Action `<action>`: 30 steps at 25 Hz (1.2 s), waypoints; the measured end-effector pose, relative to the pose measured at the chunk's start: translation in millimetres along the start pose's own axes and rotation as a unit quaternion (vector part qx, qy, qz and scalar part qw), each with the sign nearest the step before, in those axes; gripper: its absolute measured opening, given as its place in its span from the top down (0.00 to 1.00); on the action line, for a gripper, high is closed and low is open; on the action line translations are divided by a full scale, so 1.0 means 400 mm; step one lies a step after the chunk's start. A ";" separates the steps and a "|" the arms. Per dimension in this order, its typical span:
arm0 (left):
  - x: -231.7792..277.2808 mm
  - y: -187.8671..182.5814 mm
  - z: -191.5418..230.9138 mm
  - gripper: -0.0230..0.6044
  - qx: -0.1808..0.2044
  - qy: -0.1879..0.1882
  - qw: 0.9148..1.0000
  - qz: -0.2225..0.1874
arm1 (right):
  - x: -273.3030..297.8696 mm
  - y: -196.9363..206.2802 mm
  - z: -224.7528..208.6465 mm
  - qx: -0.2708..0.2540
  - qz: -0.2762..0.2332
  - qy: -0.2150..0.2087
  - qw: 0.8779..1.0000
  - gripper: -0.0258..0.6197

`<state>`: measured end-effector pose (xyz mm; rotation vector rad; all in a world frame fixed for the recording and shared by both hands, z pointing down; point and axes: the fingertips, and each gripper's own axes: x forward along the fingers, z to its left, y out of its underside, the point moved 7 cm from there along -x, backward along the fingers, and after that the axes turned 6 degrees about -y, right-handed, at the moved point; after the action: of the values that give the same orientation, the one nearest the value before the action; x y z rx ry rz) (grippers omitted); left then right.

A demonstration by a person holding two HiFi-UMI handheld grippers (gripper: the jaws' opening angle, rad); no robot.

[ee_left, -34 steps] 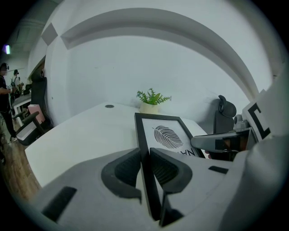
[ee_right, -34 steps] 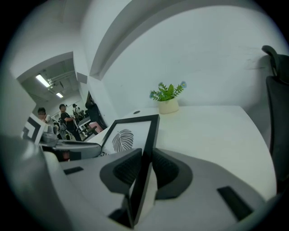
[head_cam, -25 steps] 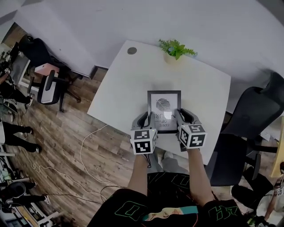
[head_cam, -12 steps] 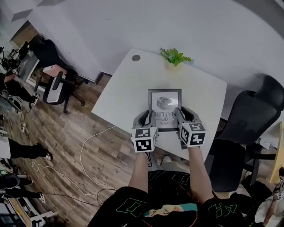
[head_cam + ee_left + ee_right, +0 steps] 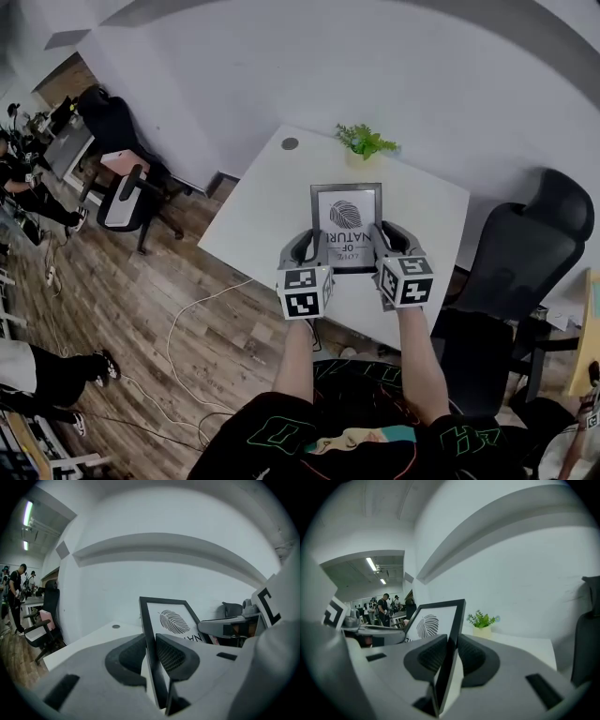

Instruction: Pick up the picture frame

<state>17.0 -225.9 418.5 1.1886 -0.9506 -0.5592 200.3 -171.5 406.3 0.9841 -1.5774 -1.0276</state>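
Now you hold picture frame over table, between both tools, leaf print side up toward you. Your left tool clamped on frame's left edge. Your right tool clamped on frame's right edge. Small potted plant stands at table far edge, beyond frame.

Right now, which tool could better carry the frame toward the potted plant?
Probably right: the right tool clamps the picture frame's edge nearer the potted plant; the left tool holds the far edge.
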 end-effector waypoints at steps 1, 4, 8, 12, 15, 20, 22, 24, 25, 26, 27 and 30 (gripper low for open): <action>0.000 -0.014 -0.001 0.85 0.002 0.000 1.000 -0.007 | -0.002 -0.015 0.000 -0.004 -0.007 0.000 1.000 0.84; -0.004 -0.051 -0.008 0.85 0.007 -0.002 1.000 -0.027 | -0.011 -0.053 -0.001 -0.016 -0.025 -0.001 1.000 0.84; -0.014 -0.088 -0.024 0.85 0.014 -0.002 0.999 -0.049 | -0.031 -0.091 -0.005 -0.029 -0.046 -0.001 0.999 0.84; -0.017 -0.128 -0.026 0.85 0.023 -0.001 0.997 -0.071 | -0.037 -0.128 -0.004 -0.039 -0.069 -0.003 0.997 0.84; -0.020 -0.159 -0.035 0.85 0.028 0.000 0.996 -0.090 | -0.046 -0.158 -0.008 -0.048 -0.087 -0.004 0.995 0.84; -0.021 -0.202 -0.058 0.85 0.036 0.005 0.993 -0.116 | -0.070 -0.198 -0.022 -0.063 -0.115 -0.002 0.991 0.84; -0.022 -0.220 -0.063 0.85 0.041 0.006 0.991 -0.127 | -0.075 -0.213 -0.025 -0.067 -0.124 -0.001 0.990 0.84; -0.022 -0.232 -0.068 0.85 0.044 0.008 0.990 -0.134 | -0.079 -0.224 -0.027 -0.071 -0.130 0.000 0.989 0.84; -0.021 -0.235 -0.070 0.85 0.044 0.008 0.990 -0.135 | -0.080 -0.227 -0.029 -0.072 -0.131 0.000 0.989 0.84; -0.019 -0.236 -0.072 0.85 0.045 0.009 0.990 -0.136 | -0.081 -0.229 -0.031 -0.073 -0.132 0.001 0.989 0.84; -0.017 -0.237 -0.074 0.85 0.044 0.009 0.990 -0.136 | -0.082 -0.229 -0.034 -0.073 -0.132 0.001 0.989 0.83; -0.010 -0.236 -0.081 0.85 0.044 0.011 0.990 -0.134 | -0.083 -0.229 -0.042 -0.073 -0.131 0.003 0.989 0.83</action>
<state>52.3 -235.1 325.6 1.4109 -0.8086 -0.7229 233.8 -171.8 313.2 1.1102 -1.3697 -1.3019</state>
